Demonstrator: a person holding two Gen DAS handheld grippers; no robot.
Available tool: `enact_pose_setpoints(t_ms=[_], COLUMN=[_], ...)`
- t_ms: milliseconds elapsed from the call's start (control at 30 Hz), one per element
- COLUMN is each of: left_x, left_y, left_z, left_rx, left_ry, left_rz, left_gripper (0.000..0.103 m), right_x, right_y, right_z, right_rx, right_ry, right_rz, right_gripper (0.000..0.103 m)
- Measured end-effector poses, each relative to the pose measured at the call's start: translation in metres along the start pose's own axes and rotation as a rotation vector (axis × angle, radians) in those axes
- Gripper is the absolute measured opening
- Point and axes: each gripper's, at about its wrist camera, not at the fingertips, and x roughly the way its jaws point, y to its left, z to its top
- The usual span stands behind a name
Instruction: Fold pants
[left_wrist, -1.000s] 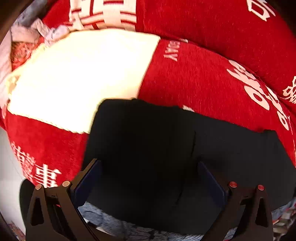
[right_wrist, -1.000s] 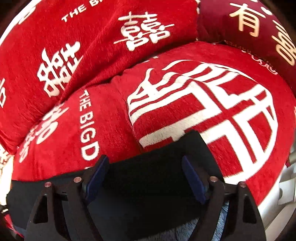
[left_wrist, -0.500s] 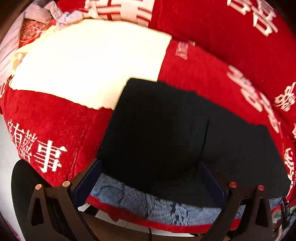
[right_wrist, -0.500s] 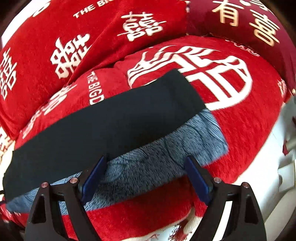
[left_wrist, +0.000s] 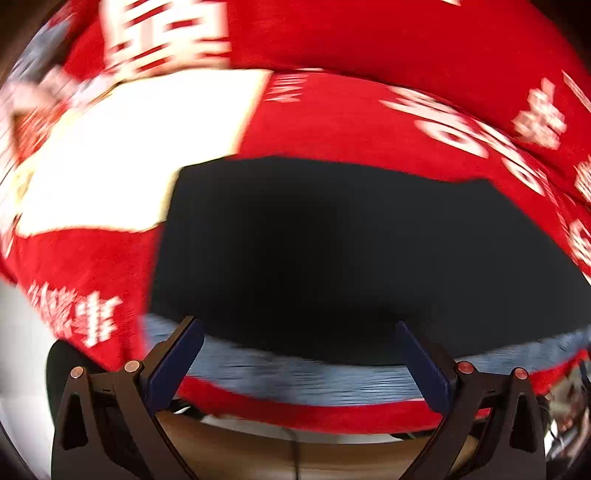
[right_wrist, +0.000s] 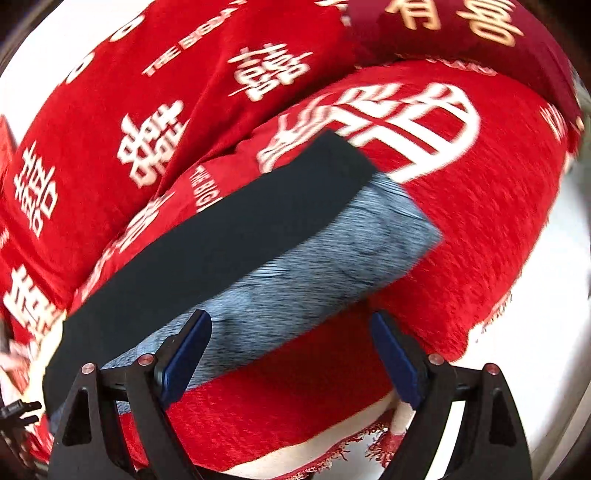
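Observation:
The black pants (left_wrist: 351, 251) lie flat on the red sofa cover, folded over so a strip of their grey fleecy lining (left_wrist: 314, 373) shows along the near edge. In the right wrist view the pants (right_wrist: 229, 240) run as a long band with the grey lining (right_wrist: 332, 266) beside it. My left gripper (left_wrist: 299, 363) is open and empty, just short of the near edge. My right gripper (right_wrist: 291, 356) is open and empty, near the lining's lower edge.
A red sofa cover (right_wrist: 480, 229) with white characters covers the seat and back cushions (right_wrist: 184, 92). A white square patch (left_wrist: 129, 147) lies left of the pants. The fringed front edge (right_wrist: 351, 450) of the cover and white floor (right_wrist: 554, 332) lie to the right.
Both grippers have drawn back from the pants. More of the grey lining and the sofa's front edge now show. The jaws stayed open.

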Motion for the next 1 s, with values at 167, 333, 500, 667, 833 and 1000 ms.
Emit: enact_pose_setpoints(t_ms=[167, 333, 500, 667, 833, 1000], left_x=[0.006, 0.016, 0.022, 0.038, 0.032, 0.043], left_y=[-0.115, -0.234, -0.296, -0.323, -0.330, -0.350], left_z=[0.010, 0.003, -0.005, -0.011, -0.008, -0.011], left_rx=[0.176, 0.311, 0.358, 0.314, 0.257, 0.284], left_ry=[0.043, 0.095, 0.077, 0.054, 0.031, -0.006], left_rz=[-0.075, -0.106, -0.087, -0.043, -0.069, -0.007], left_gripper=[0.103, 0.103, 0.103, 0.103, 0.103, 0.103], right_x=[0.007, 0.020, 0.027, 0.033, 0.023, 0.020], right_y=[-0.009, -0.009, -0.006, -0.003, 0.007, 0.016], right_z=[-0.001, 0.006, 0.003, 0.012, 0.005, -0.005], right_rx=[0.035, 0.031, 0.004, 0.023, -0.003, -0.028], right_ry=[-0.011, -0.009, -0.004, -0.055, -0.080, -0.109], right_rz=[0.054, 0.062, 0.081, 0.092, 0.137, 0.180], right_gripper=[0.090, 0.090, 0.091, 0.097, 0.096, 0.096])
